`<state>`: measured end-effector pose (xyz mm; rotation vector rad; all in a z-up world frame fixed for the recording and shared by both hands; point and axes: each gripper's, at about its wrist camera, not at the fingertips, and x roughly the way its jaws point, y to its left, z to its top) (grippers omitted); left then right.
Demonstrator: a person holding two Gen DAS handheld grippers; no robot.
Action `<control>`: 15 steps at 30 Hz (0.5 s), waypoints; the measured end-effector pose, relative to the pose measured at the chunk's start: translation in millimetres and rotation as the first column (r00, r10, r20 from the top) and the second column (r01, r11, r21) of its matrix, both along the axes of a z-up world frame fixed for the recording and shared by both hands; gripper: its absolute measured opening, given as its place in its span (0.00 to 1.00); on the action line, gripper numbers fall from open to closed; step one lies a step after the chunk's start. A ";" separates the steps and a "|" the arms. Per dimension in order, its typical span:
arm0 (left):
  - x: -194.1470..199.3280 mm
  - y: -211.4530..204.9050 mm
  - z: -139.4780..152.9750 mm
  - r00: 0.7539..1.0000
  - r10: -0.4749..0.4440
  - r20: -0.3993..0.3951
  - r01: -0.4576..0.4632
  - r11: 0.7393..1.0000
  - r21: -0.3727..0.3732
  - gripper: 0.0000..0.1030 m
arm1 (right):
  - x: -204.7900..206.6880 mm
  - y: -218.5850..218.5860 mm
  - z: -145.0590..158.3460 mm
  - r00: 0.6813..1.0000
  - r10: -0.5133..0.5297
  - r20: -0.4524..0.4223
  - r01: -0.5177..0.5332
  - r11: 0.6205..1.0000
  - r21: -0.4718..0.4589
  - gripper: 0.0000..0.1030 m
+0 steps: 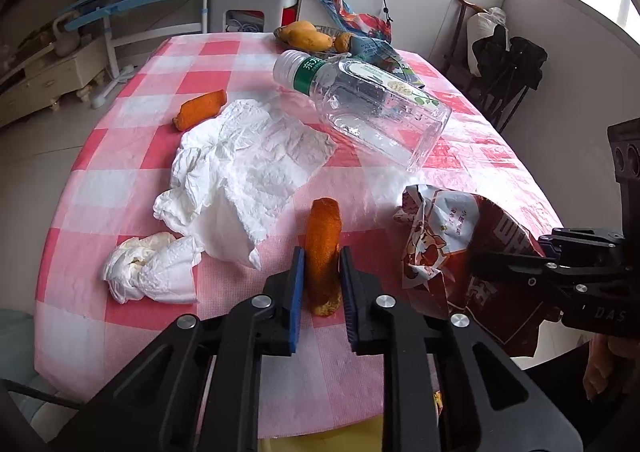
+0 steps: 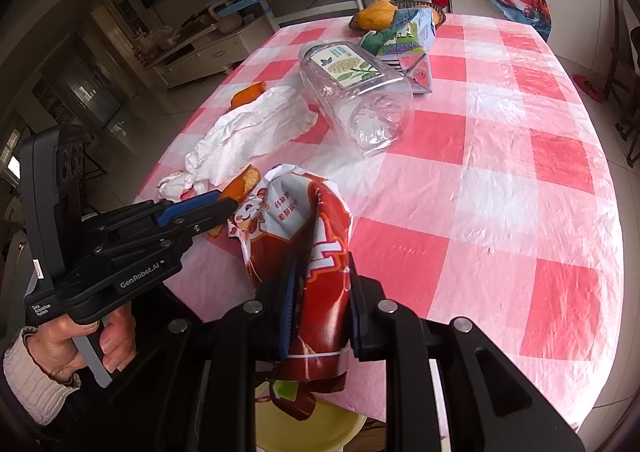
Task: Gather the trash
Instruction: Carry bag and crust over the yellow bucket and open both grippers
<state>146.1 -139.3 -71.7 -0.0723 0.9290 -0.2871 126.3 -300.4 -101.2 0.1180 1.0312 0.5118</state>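
Note:
My left gripper (image 1: 322, 258) is shut on an orange peel (image 1: 323, 240) near the table's front edge; it also shows in the right wrist view (image 2: 244, 180). My right gripper (image 2: 320, 268) is shut on a red and white snack bag (image 2: 316, 252), held over the table's edge; the bag also shows in the left wrist view (image 1: 452, 248). A clear plastic bottle (image 1: 360, 104) lies on its side mid-table. Crumpled white tissues (image 1: 248, 168) and a smaller wad (image 1: 152, 268) lie to the left. A second orange peel (image 1: 200, 109) lies beyond the tissues.
The table has a pink and white checked cloth (image 2: 500, 180). A flattened carton (image 2: 412, 40) and a dish of mangoes (image 1: 306, 35) sit at the far side. A yellow bin (image 2: 308, 428) stands below the front edge. Chairs and shelves stand beyond the table.

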 end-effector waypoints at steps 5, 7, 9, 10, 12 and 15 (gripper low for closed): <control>-9.1 4.7 7.1 1.000 -0.002 0.010 0.002 0.999 -0.041 0.14 | -1.4 -2.0 1.1 1.000 -0.006 0.003 0.006 1.000 0.014 0.21; -15.1 8.4 15.8 0.999 0.005 0.036 -0.003 0.998 -0.068 0.14 | -3.4 -2.8 3.2 1.000 -0.010 0.013 0.010 1.000 0.016 0.20; -22.1 12.6 25.9 0.998 0.016 0.067 -0.010 0.996 -0.094 0.14 | -6.6 -3.7 7.8 0.999 -0.012 0.035 0.011 1.000 0.026 0.20; -27.3 15.2 31.6 0.996 0.023 0.084 -0.014 0.994 -0.108 0.14 | -9.0 -4.1 10.8 0.999 -0.013 0.050 0.011 1.000 0.029 0.20; -36.9 18.6 37.9 0.994 0.032 0.107 -0.019 0.993 -0.115 0.14 | -13.9 -4.2 16.5 0.997 -0.012 0.078 0.009 0.999 0.036 0.20; -52.6 21.9 45.5 0.990 0.040 0.138 -0.026 0.994 -0.106 0.14 | -24.8 -2.0 27.8 0.991 -0.001 0.132 -0.007 0.998 0.056 0.19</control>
